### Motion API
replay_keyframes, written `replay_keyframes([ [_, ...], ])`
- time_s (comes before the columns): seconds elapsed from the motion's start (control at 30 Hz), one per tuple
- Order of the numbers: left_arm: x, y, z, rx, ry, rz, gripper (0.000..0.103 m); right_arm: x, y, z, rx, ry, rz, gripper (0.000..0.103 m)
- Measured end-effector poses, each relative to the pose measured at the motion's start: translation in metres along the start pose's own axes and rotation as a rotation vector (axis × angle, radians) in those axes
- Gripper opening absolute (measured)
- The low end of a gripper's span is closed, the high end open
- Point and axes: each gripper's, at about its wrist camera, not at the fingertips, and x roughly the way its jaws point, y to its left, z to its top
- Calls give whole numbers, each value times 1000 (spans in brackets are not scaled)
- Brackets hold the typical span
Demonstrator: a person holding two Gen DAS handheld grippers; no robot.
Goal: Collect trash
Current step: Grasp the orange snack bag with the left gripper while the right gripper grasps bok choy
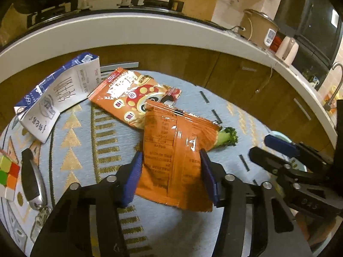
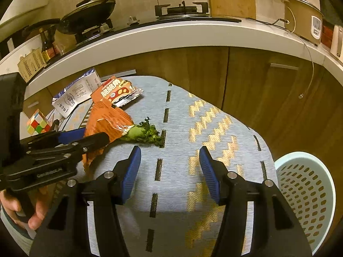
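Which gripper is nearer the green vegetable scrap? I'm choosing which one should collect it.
Left. The left gripper straddles the orange snack bag lying over the vegetable scrap's stem; the right gripper hangs open over bare cloth, short of it.

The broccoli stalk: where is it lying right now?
The broccoli stalk lies on the patterned cloth, its stem end tucked under the orange snack bag that the left hand-held gripper brackets, left of the mint basket.
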Motion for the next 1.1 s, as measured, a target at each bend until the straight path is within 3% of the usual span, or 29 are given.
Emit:
replay_keyframes([
  [0.13, -19, 2, -5, -20, -57, -8, 40, 4, 6, 2, -38, 35, 48, 53],
  [0.27, -37, 8, -11, -54, -88, -1, 40, 11, 11, 16, -72, 59, 94, 56],
  [0.4, -55, 27, -24, -125, -118, 38, 40, 29, 13, 33, -100, 78, 107, 58],
  [0.5, -62, 40, -34, -163, -135, 88, 40, 52, 13, 38, -85, 166, 179, 59],
  [0.6, -66, 51, -40, -192, -148, 120, 40, 47, 24, 35, -116, 195, 216, 58],
  [0.7, -67, 60, -44, -216, -158, 140, 41, 30, 41, 29, -142, 186, 261, 50],
  [0.77, -68, 64, -44, -230, -161, 130, 41, 18, 59, 22, -205, 185, 281, 38],
  [0.8, -69, 65, -45, -233, -166, 127, 41, 11, 67, 18, -224, 186, 301, 38],
  [0.97, -71, 71, -48, -255, -169, 111, 42, 9, 68, 18, -185, 159, 199, 38],
  [1.1, -73, 74, -49, -275, -178, 109, 42, 24, 69, 13, -127, 214, 268, 38],
])
